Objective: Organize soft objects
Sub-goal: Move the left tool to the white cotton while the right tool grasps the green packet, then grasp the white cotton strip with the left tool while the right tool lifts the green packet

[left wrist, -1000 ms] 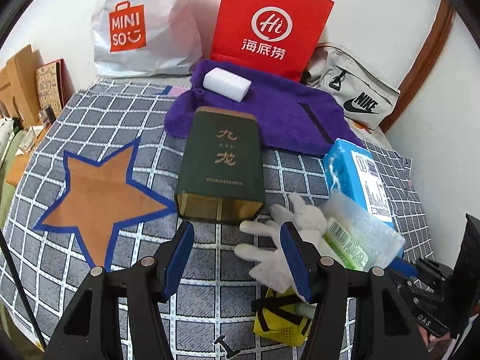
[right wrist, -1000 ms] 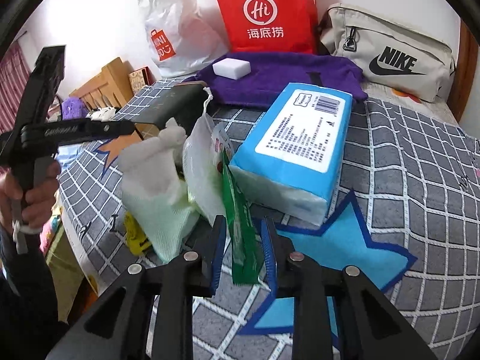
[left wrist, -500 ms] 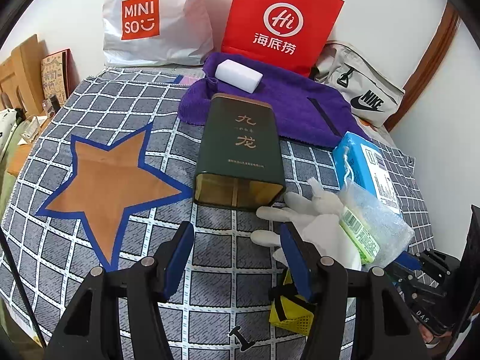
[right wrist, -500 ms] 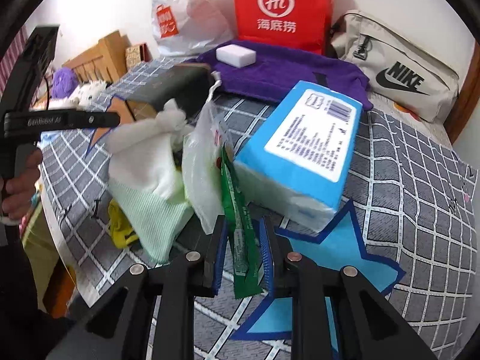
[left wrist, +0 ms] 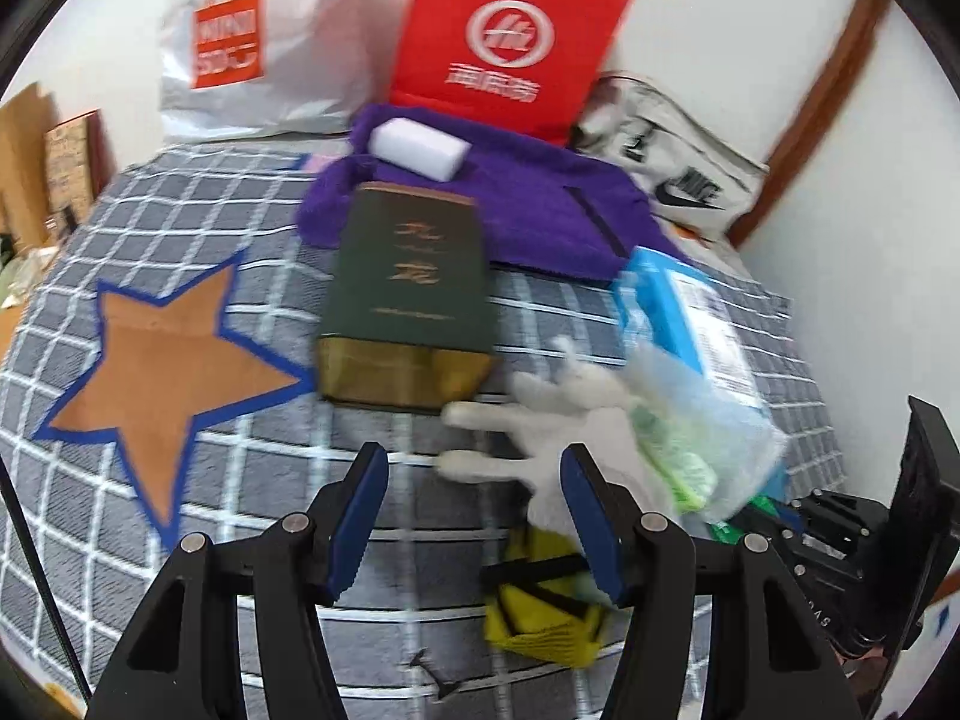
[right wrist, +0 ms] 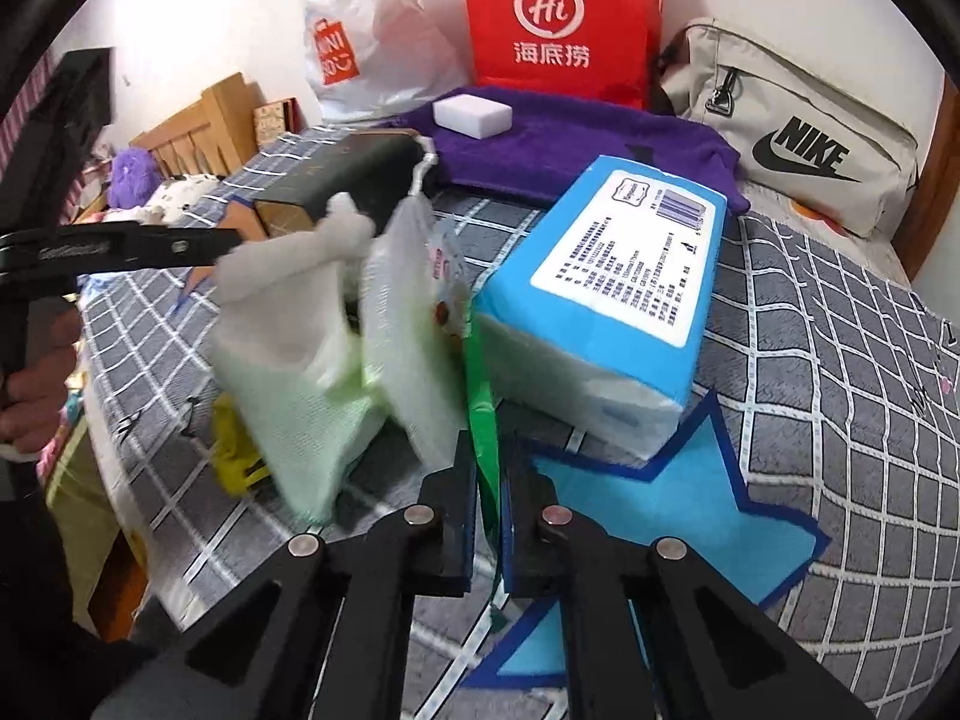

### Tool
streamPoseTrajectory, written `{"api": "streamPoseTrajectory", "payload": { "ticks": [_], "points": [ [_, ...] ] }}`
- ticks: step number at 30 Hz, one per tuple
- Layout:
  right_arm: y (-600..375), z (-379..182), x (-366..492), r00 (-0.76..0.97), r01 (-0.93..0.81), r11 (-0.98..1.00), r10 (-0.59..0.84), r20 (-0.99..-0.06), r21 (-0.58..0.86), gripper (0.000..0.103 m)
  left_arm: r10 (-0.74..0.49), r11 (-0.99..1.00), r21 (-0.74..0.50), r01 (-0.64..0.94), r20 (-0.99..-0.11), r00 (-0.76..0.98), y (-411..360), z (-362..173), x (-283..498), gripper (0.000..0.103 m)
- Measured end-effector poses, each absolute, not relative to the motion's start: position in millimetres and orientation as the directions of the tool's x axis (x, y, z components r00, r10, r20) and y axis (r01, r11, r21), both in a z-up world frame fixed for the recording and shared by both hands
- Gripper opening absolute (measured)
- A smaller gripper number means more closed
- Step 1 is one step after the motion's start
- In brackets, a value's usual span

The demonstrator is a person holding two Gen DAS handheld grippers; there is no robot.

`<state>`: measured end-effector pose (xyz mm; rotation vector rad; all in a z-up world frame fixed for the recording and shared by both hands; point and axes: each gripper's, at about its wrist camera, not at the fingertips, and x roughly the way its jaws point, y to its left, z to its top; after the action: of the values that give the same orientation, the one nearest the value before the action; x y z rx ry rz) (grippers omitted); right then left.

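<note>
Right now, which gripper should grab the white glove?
Probably the left hand-held gripper: it's open and empty beside the white glove. The right hand-held gripper is shut on the green packet.

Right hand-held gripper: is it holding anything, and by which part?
Yes. The right hand-held gripper is shut on the green edge of the plastic packet of cloths, at its lower end. The left hand-held gripper is open and holds nothing.

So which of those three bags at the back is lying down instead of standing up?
The beige Nike bag, slumped flat at the right. The red bag and white Miniso bag stand against the wall.
</note>
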<state>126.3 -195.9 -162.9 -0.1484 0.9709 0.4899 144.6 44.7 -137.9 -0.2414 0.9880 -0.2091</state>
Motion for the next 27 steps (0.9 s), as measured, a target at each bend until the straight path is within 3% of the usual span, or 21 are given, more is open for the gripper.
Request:
{"api": "streamPoseTrajectory", "payload": {
  "ticks": [17,23,25,26,27],
  "points": [
    [-254,-173,106,0.469,-0.356,0.927,0.287,-0.835,0.119,0.005,-0.361,0.932,-0.314,0.182,-0.745,0.560,10,-107,148,0.064],
    [-256,-177,105,0.465,-0.353,0.926,0.297,-0.834,0.133,0.005,-0.291,0.955,-0.220,0.197,-0.810,0.509,-24,-128,166,0.063],
    [-258,-177,105,0.465,-0.346,0.927,0.302,-0.832,0.143,0.005,-0.292,0.955,-0.218,0.201,-0.810,0.508,-25,-133,165,0.046],
    [-259,-177,105,0.466,-0.342,0.928,0.303,-0.831,0.147,0.005,-0.294,0.954,-0.222,0.199,-0.814,0.501,-24,-136,164,0.030],
    [-259,-178,105,0.466,-0.340,0.929,0.304,-0.831,0.149,0.005,-0.303,0.952,-0.232,0.200,-0.814,0.495,-23,-138,163,0.022]
  ]
}}
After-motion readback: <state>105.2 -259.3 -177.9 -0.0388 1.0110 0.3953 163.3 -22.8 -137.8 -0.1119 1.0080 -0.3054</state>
